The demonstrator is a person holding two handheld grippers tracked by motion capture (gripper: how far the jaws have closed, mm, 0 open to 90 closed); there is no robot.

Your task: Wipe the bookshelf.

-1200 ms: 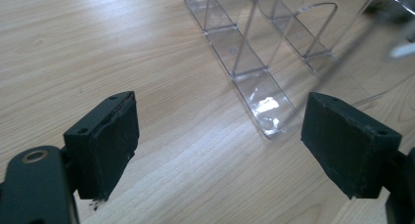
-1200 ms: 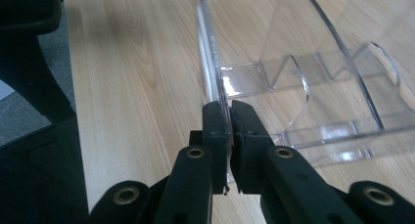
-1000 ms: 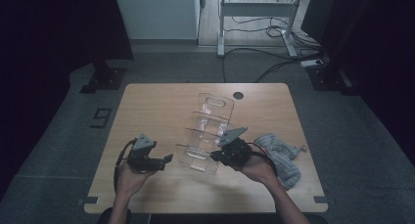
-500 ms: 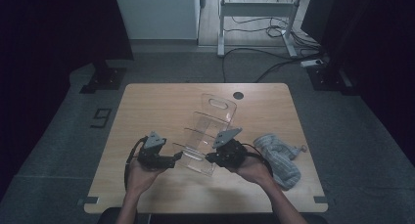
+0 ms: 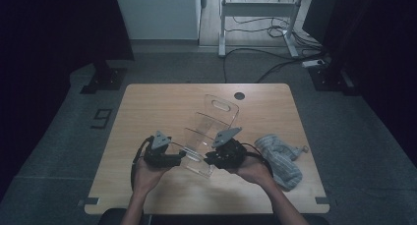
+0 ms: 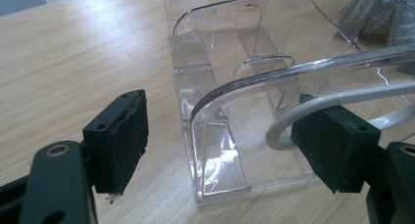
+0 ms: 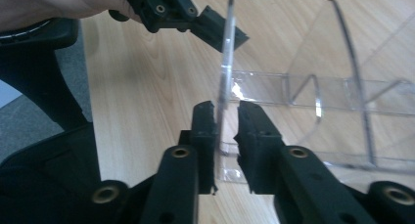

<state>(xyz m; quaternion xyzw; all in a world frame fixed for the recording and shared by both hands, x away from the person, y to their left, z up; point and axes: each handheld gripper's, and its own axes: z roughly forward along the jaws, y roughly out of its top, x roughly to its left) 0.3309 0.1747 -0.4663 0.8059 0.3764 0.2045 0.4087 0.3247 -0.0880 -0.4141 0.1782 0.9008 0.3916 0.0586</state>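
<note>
Straddling the nearest divider of the clear acrylic file rack (image 5: 209, 136) at mid-table, the right gripper (image 7: 226, 117) had just been loosening, while the left gripper (image 6: 230, 141), jaws apart, had been narrowing around that wall to take over

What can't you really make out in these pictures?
- High view: whether the right gripper presses the clear rack; too small and dim. In the right gripper view a panel stands between its jaws, a thin gap on one side.
- Left gripper view: the rack's right side, cut off by the frame edge.
- High view: what the grey cloth is; it lies crumpled, its near end behind the right hand.
</note>
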